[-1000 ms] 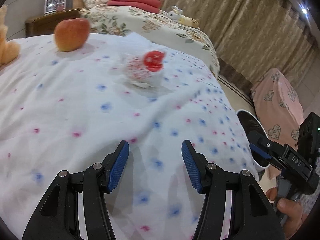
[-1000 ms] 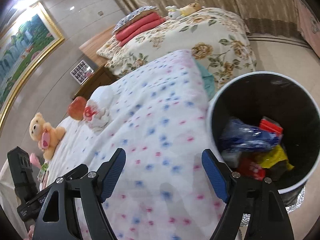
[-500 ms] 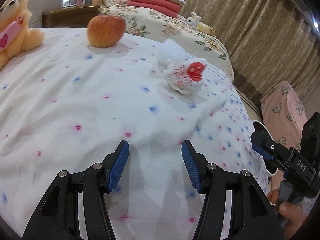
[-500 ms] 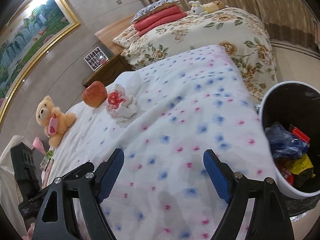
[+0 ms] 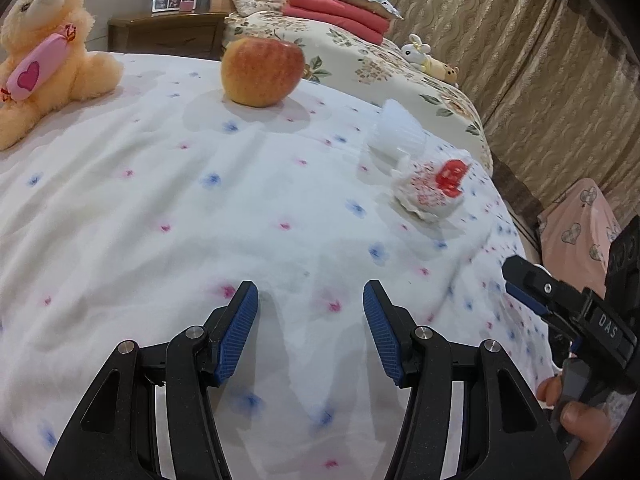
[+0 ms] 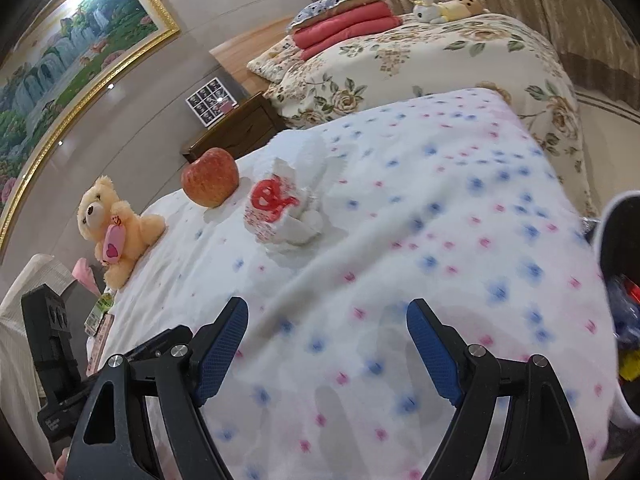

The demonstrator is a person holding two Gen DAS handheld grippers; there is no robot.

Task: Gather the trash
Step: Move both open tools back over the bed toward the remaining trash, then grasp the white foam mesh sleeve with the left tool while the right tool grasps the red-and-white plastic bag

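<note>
Wrapper (image 5: 430, 190), crumpled white with red print, lying on the spotted bedspread (image 5: 168, 216) just beside a white pleated paper cup (image 5: 398, 130), with the apple (image 5: 262, 70) behind it and the teddy bear (image 5: 44, 60) well apart beyond the apple. Probably the next piece of trash to lift, since apple and bear look like keepers, not litter. Left gripper (image 5: 310, 328) hovering above bare cloth short of the wrapper, jaws parted about halfway with nothing between them. Right gripper (image 6: 328, 340) likewise over empty bedspread on the bin side of the wrapper, jaws spread wide and empty, a gape that would take in the loose bundle whole. Both tilted downward toward the cloth, seemingly lined up for an approach, not a grab. Trash bin (image 6: 618, 264) standing off the bed's edge, on the far side of the right gripper from the wrapper, colourful packets already inside, handy for a short carry. Soft, light wrapper likely to crush or slip under the pads.
</note>
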